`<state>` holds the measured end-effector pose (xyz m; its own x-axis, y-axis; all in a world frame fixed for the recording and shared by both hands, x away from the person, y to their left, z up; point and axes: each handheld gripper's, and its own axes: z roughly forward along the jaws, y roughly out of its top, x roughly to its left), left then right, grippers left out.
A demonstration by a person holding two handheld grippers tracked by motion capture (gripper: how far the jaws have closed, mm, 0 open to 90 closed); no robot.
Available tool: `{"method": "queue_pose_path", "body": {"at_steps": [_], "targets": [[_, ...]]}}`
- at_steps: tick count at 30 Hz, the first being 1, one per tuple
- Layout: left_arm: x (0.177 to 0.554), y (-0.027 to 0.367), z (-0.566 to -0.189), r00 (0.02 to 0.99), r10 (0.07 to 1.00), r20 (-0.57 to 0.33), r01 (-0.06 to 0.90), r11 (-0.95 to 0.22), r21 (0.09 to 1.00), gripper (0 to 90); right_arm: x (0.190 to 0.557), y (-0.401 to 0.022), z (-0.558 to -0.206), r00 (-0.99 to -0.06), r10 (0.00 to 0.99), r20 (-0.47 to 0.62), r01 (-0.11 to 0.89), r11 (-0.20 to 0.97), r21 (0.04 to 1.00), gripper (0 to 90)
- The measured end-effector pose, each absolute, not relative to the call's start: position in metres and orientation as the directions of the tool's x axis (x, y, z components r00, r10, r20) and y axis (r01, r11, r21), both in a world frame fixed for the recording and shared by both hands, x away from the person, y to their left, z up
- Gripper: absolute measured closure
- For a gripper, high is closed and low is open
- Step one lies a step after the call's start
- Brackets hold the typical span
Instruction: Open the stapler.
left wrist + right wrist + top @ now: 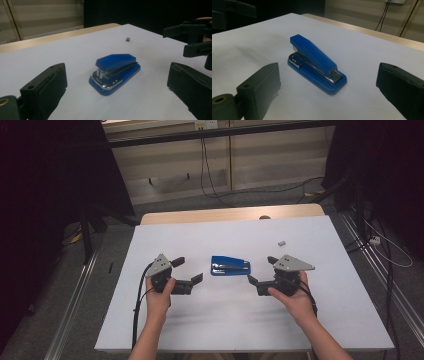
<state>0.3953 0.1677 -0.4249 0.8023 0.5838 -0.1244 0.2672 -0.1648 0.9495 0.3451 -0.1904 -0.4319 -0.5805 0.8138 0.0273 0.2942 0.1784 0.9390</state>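
Two black tongs sit low over the white tabletop (210, 320), w/ a blue plastic stapler with chrome inner parts (230, 266) lying flat between them, touching neither. Left tongs (189, 270) are spread wide w/ nothing held, jaws either side of the stapler in the left gripper view; right tongs (261, 269) likewise wide apart and empty. Small grey block (281, 241) lies well apart toward the far right.

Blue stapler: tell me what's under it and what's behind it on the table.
The blue stapler rests flat on the white table cover; the patch beneath its base is hidden. Beyond it, toward the right, lies a small grey block.
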Motion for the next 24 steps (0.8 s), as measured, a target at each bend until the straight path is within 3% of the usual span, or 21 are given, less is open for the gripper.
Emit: {"method": "queue_pose_path", "body": {"at_steps": [16, 21, 24], "targets": [[0.414, 0.155, -0.424, 0.802, 0.578, -0.150, 0.298, -0.169, 0.939, 2.6, 0.362, -0.172, -0.429, -0.597, 0.801, 0.041, 0.303, 0.177, 0.937, 6.7], [0.420, 0.151, -0.423, 0.805, 0.570, -0.163, 0.312, -0.173, 0.934, 2.6, 0.367, -0.168, -0.431, -0.605, 0.795, 0.048, 0.305, 0.176, 0.936, 12.7], [0.423, 0.149, -0.424, 0.800, 0.573, -0.180, 0.323, -0.158, 0.933, 2.7, 0.371, -0.166, -0.431, -0.615, 0.787, 0.052, 0.302, 0.173, 0.937, 20.9]]}}
